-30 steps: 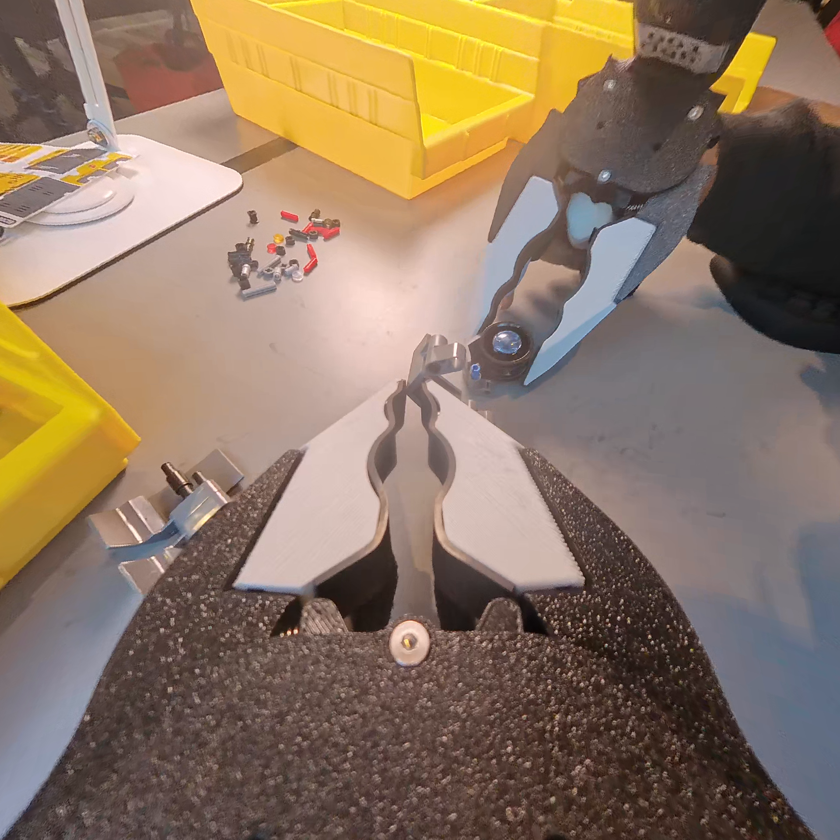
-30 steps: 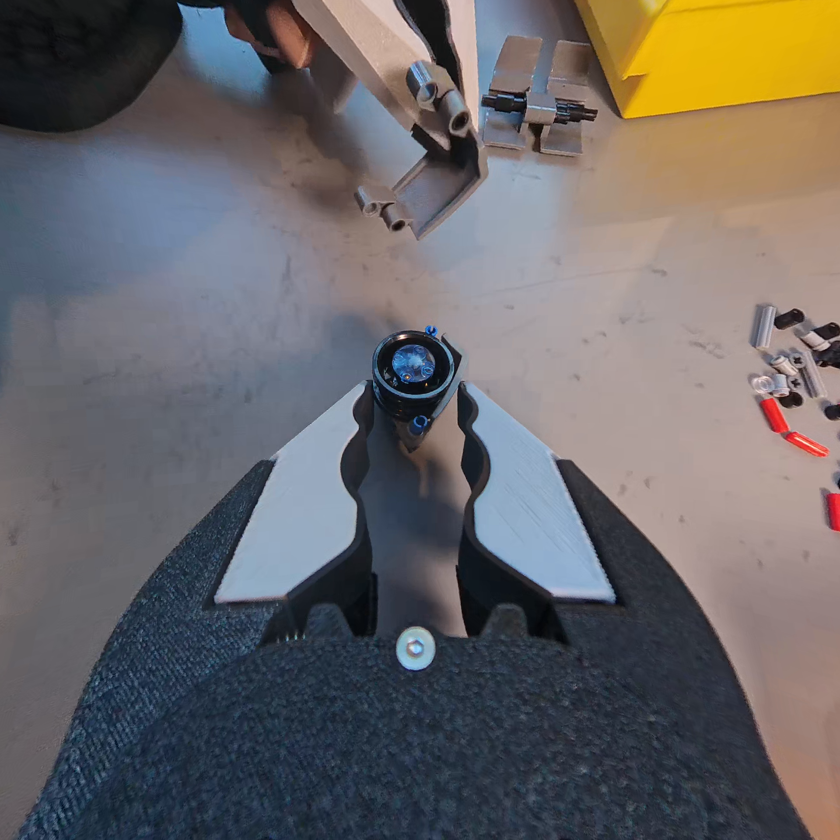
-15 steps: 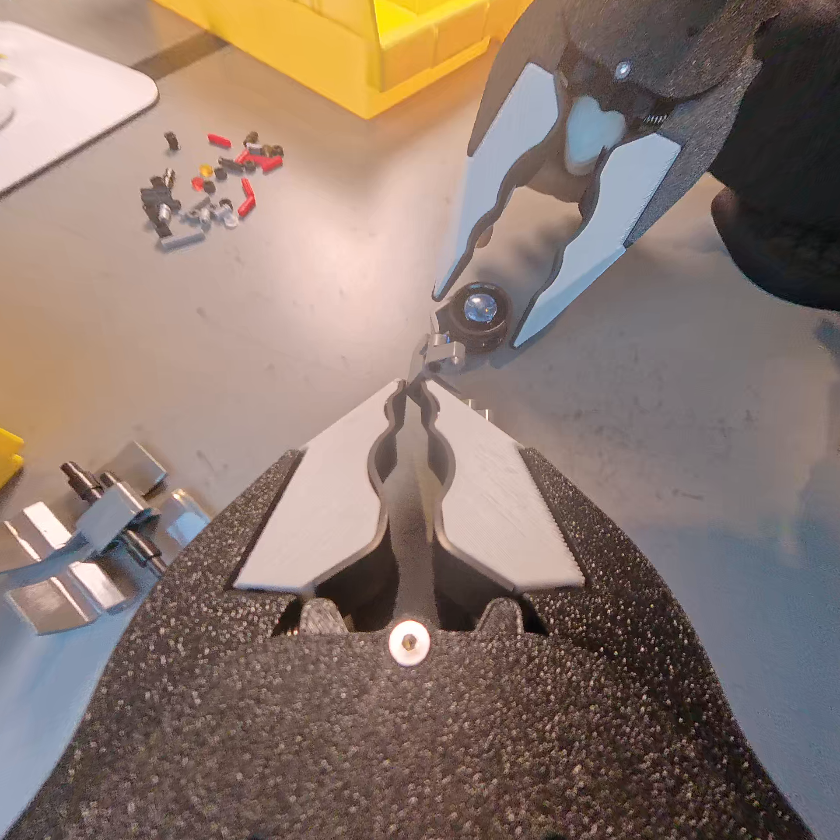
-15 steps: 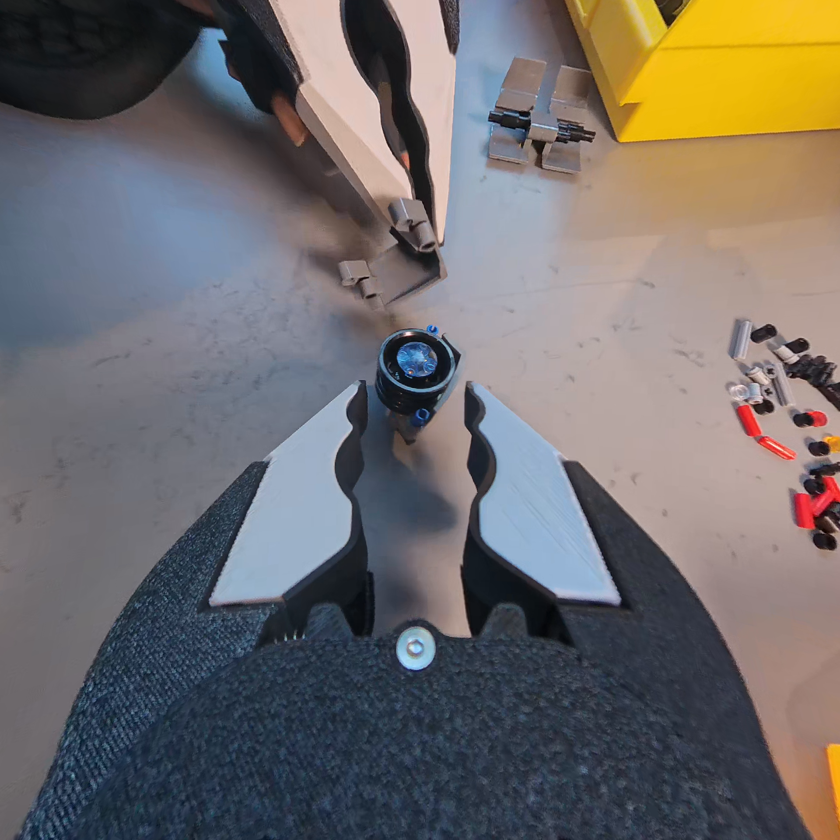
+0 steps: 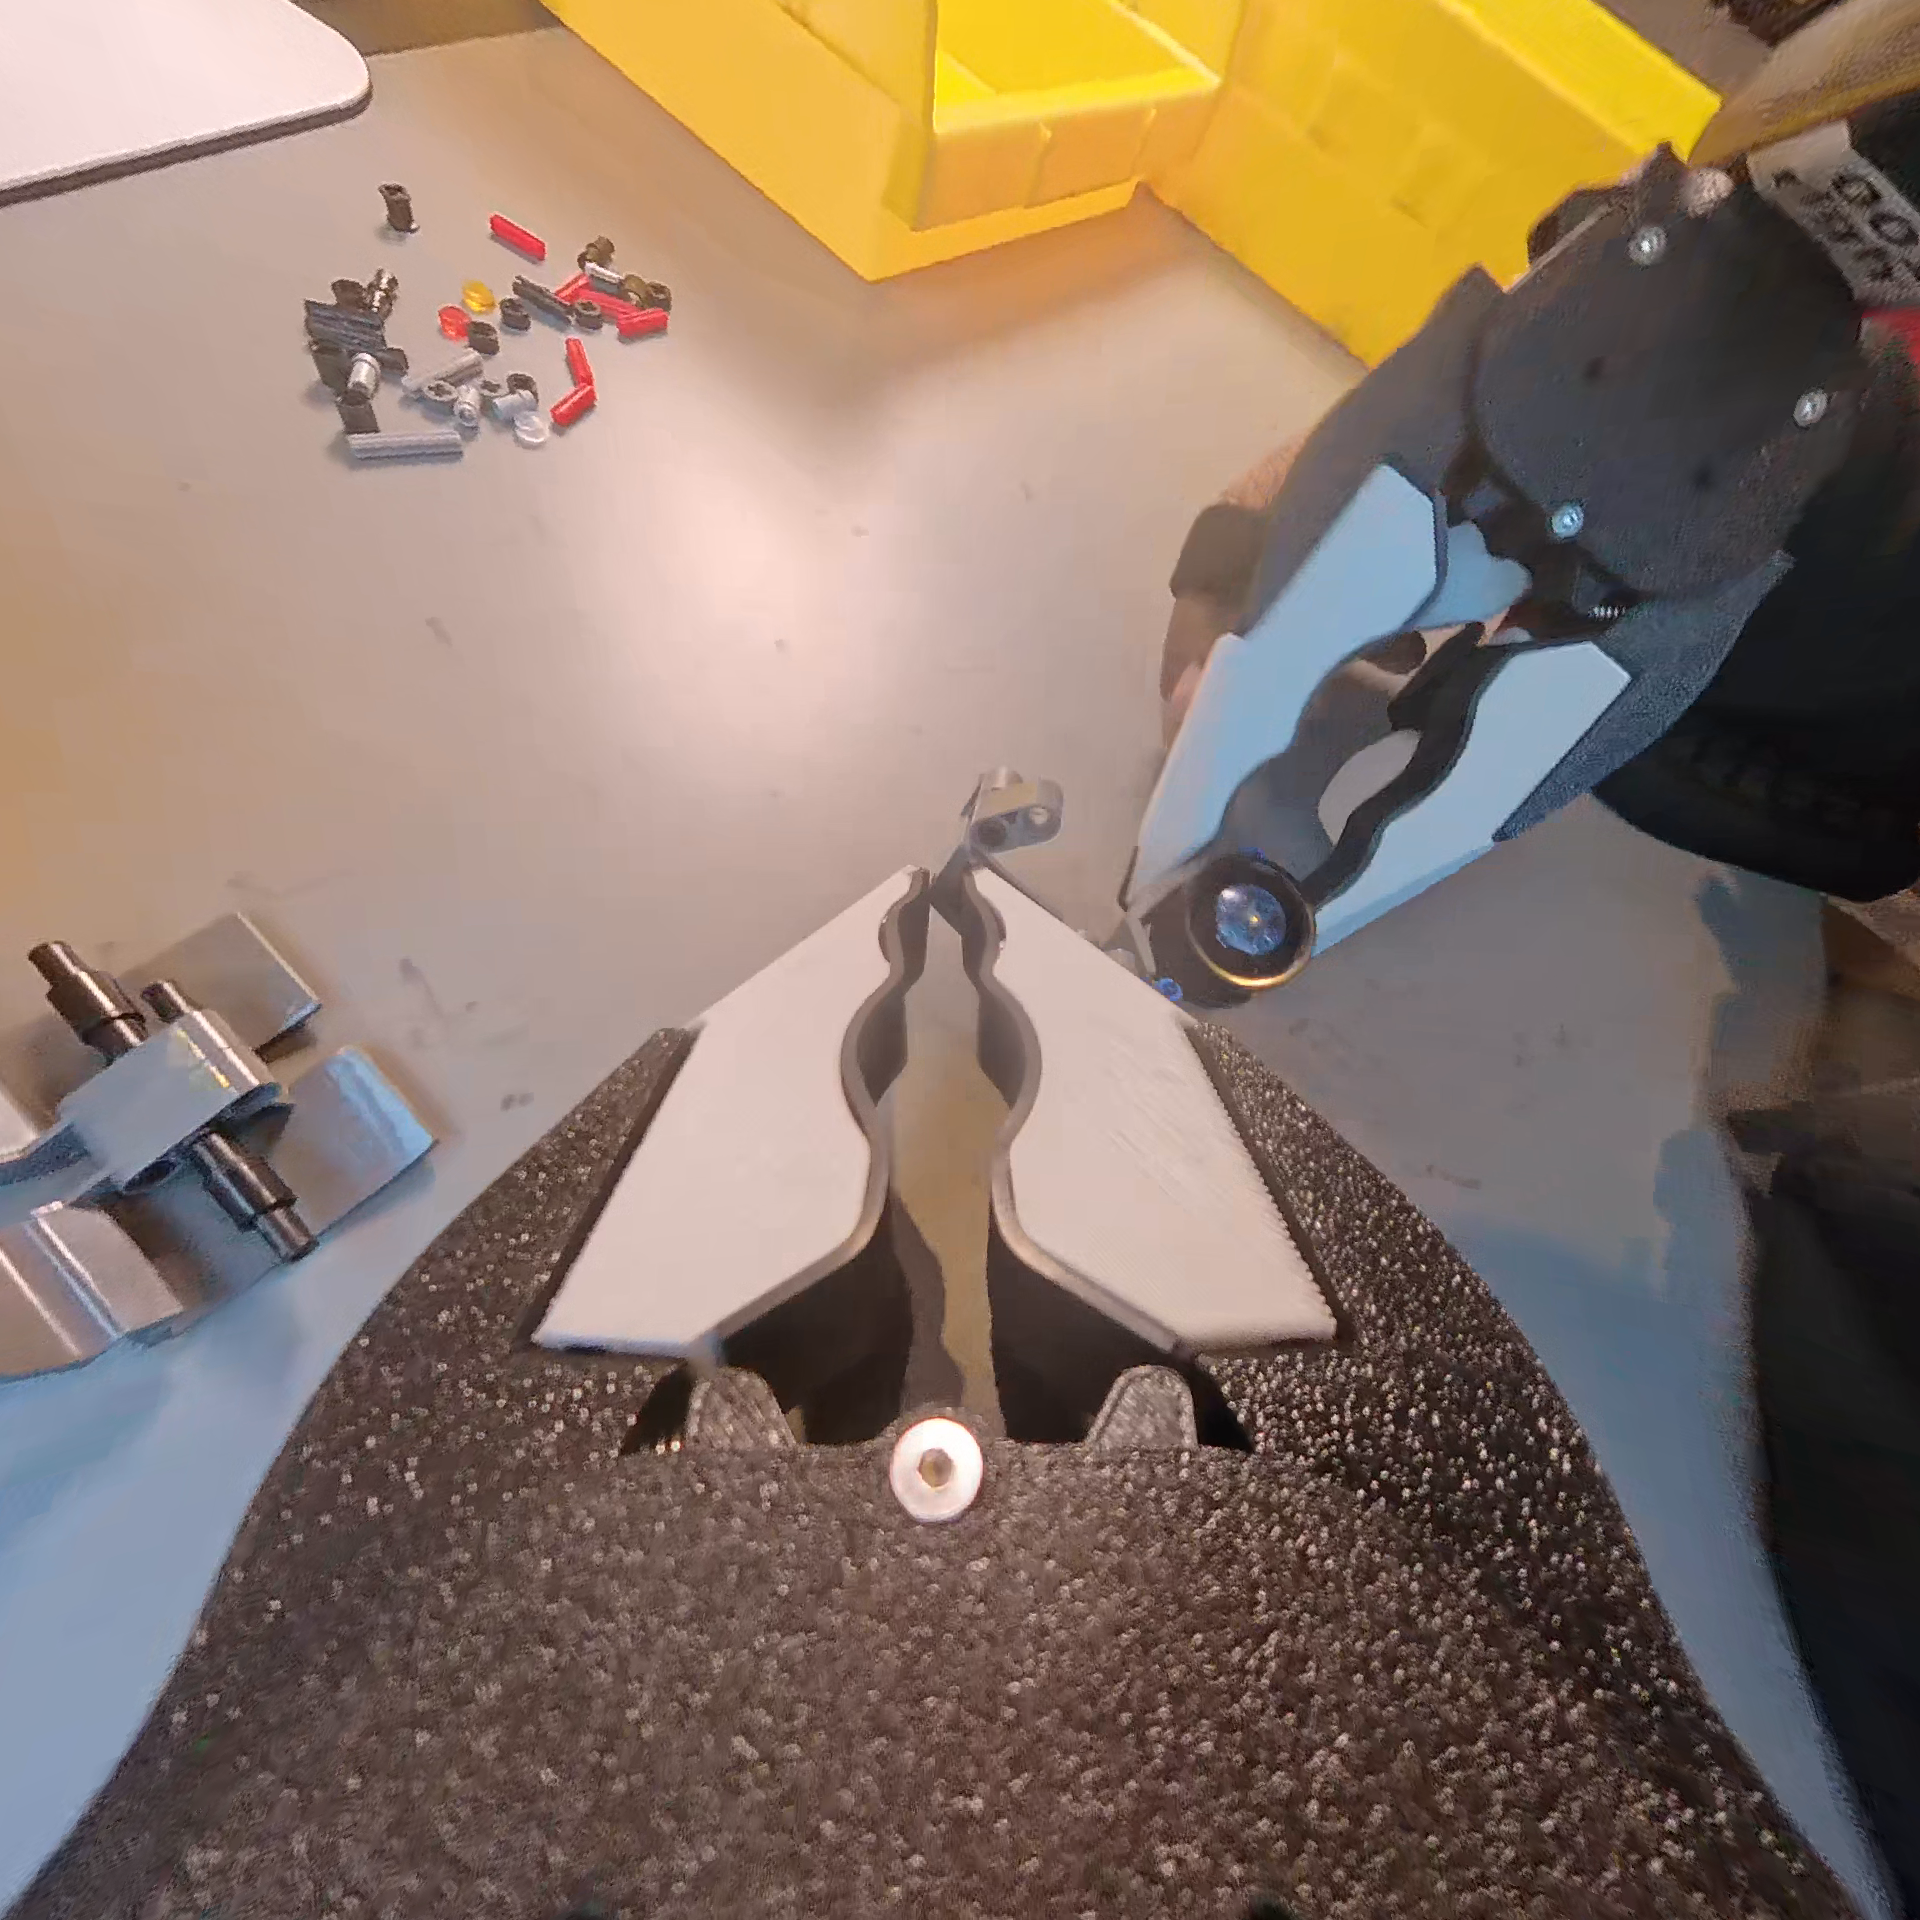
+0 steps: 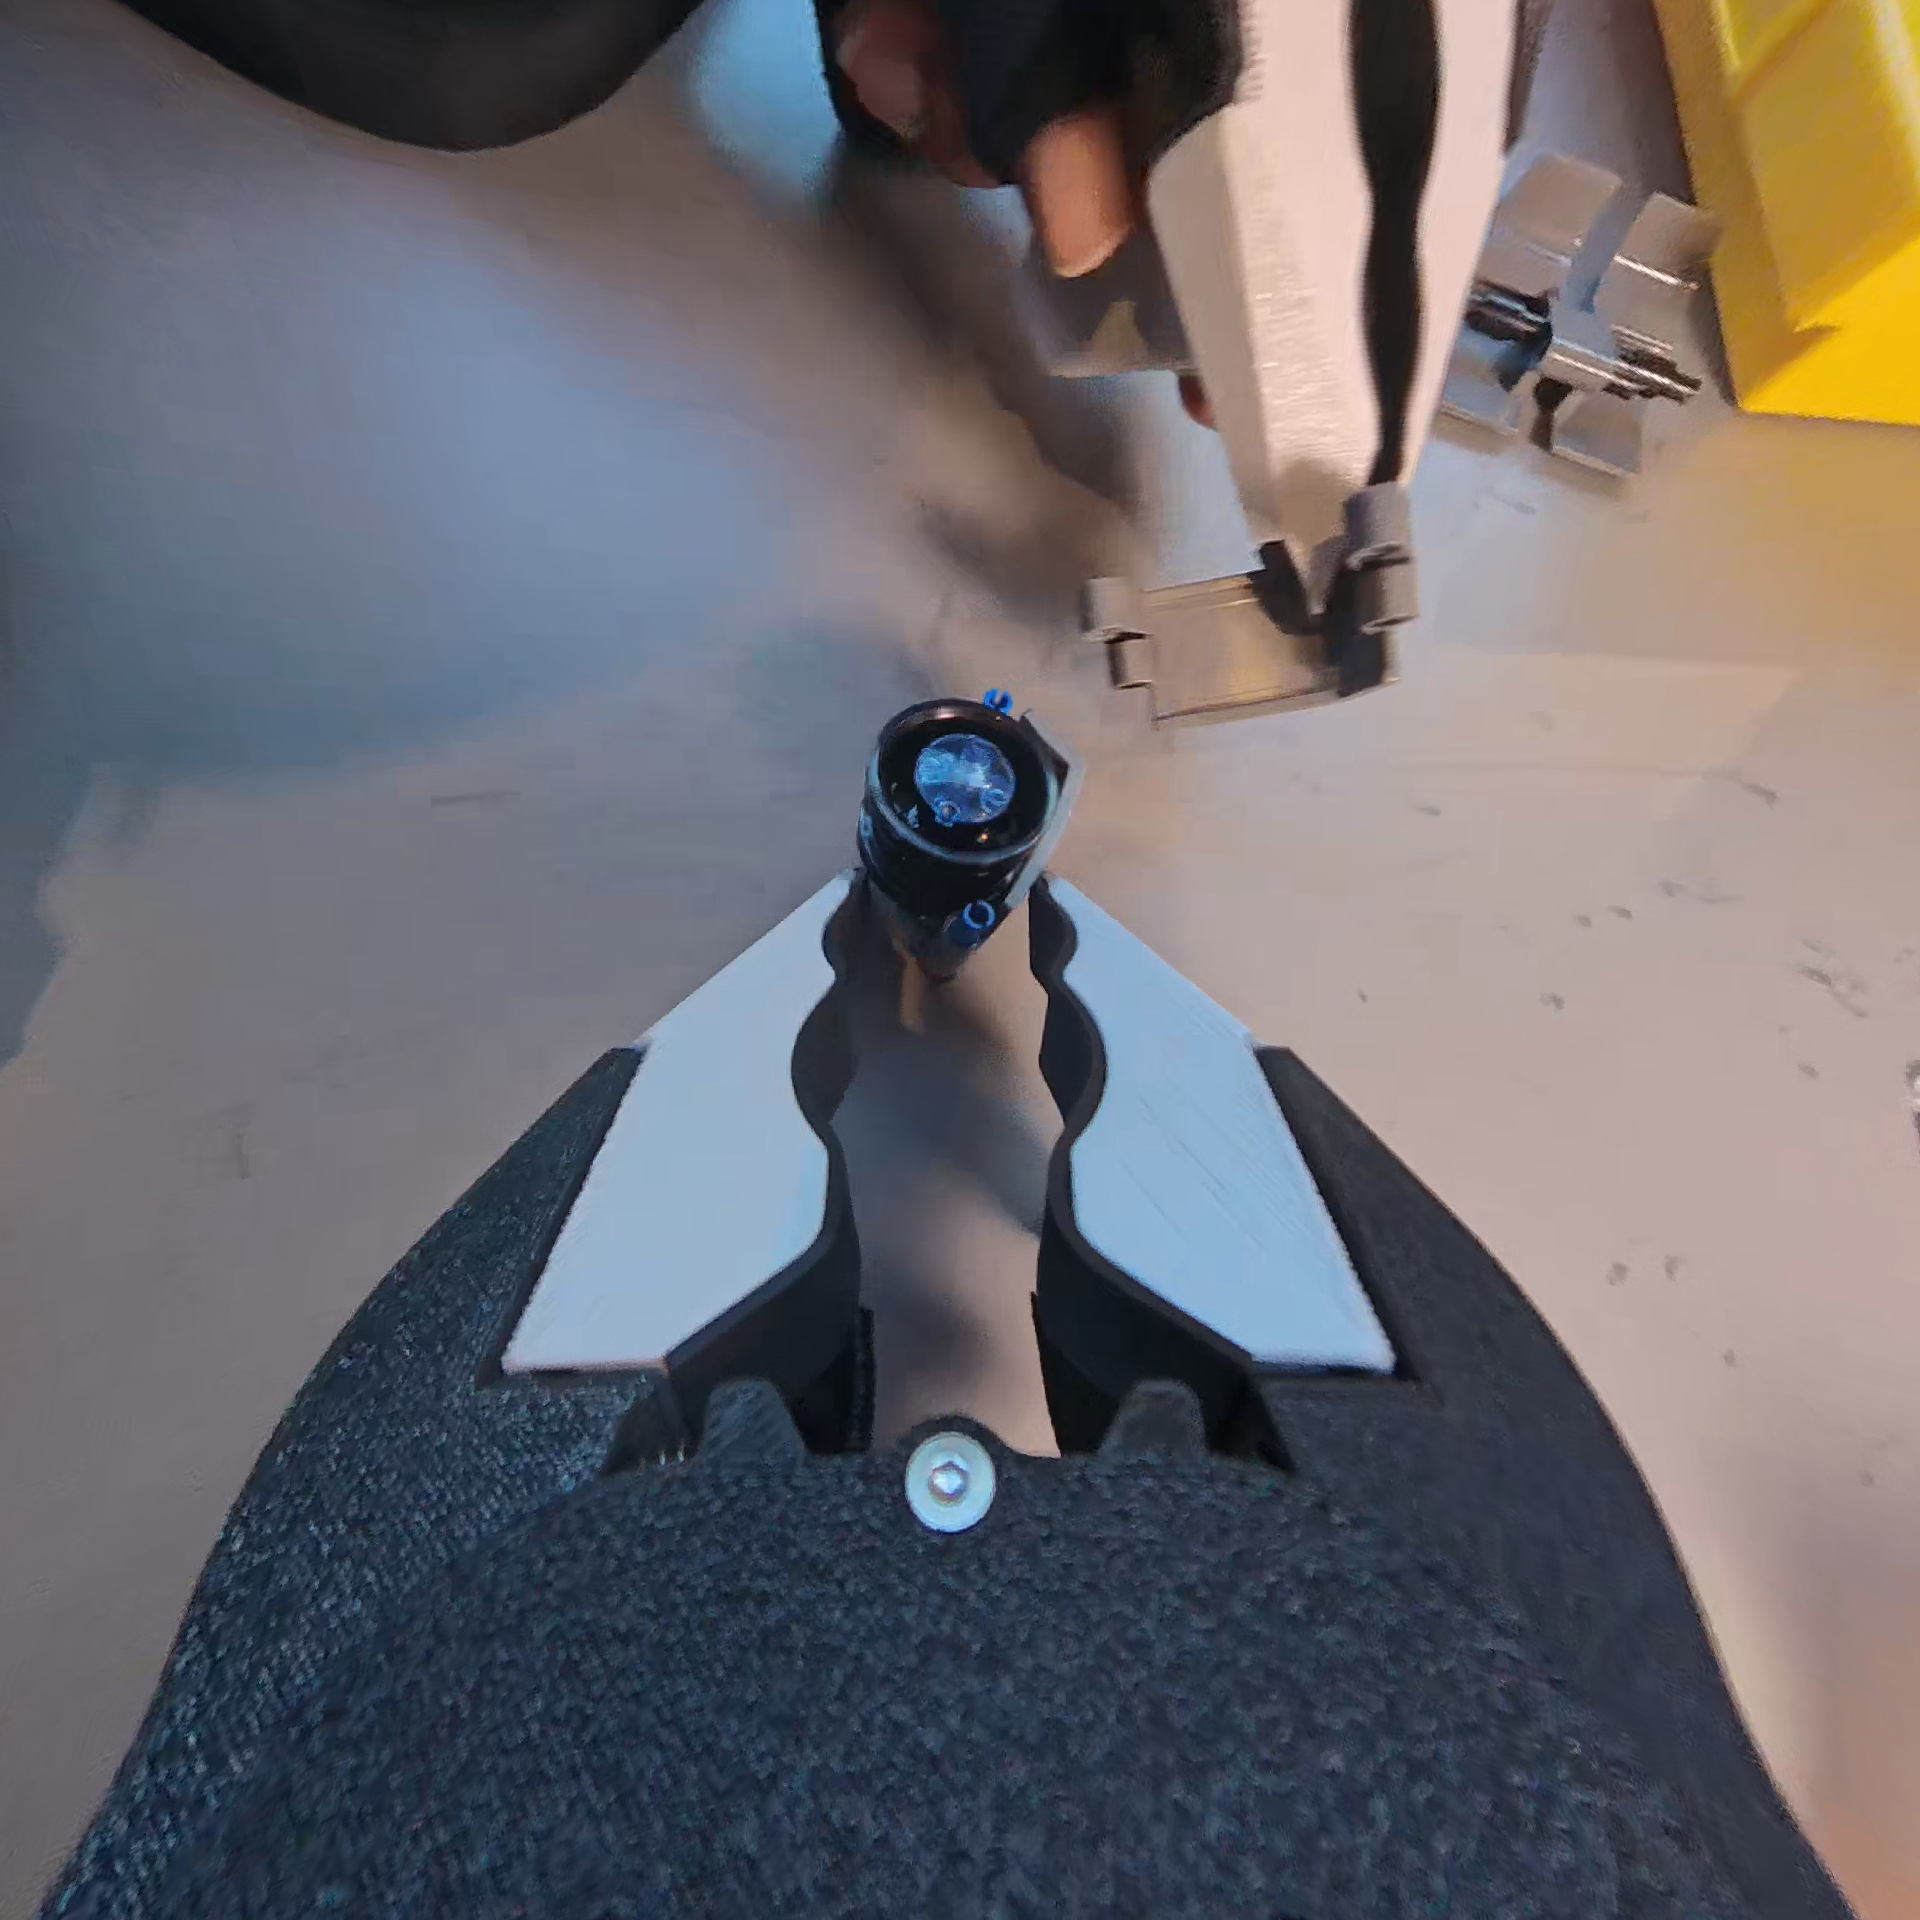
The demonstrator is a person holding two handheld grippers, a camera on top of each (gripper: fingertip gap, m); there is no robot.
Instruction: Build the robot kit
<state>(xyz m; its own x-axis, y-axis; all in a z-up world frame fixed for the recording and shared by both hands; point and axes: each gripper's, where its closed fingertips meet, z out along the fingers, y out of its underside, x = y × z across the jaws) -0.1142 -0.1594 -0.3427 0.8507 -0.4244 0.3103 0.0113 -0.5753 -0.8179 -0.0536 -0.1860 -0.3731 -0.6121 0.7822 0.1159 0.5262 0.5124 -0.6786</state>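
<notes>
My left gripper (image 5: 951, 883) is shut on the edge of a thin grey panel piece (image 5: 1013, 816) with pin holes at its far end. It holds the piece just above the grey table. My right gripper (image 6: 940, 899) is shut on a black round piece with a clear lens (image 6: 956, 790) and small blue pins on its side. In the left wrist view the right gripper (image 5: 1231, 914) and the lens piece (image 5: 1247, 920) sit just right of my left fingertips. In the right wrist view the left gripper (image 6: 1330, 520) and the panel (image 6: 1236, 644) are ahead to the right.
Yellow bins (image 5: 831, 135) stand at the back. A pile of small red, black and grey parts (image 5: 488, 332) lies at the far left. A grey assembly with a black axle (image 5: 177, 1143) lies at the left, also in the right wrist view (image 6: 1569, 312). A gloved hand (image 6: 1039, 104) holds the left gripper. One gripper's finger ends stand about 8 centimeters off the other's.
The right gripper's jaws loosened half a second ago and have closed on the lens piece again. It has swung to the right of the left gripper, and the panel now lies to its right.
</notes>
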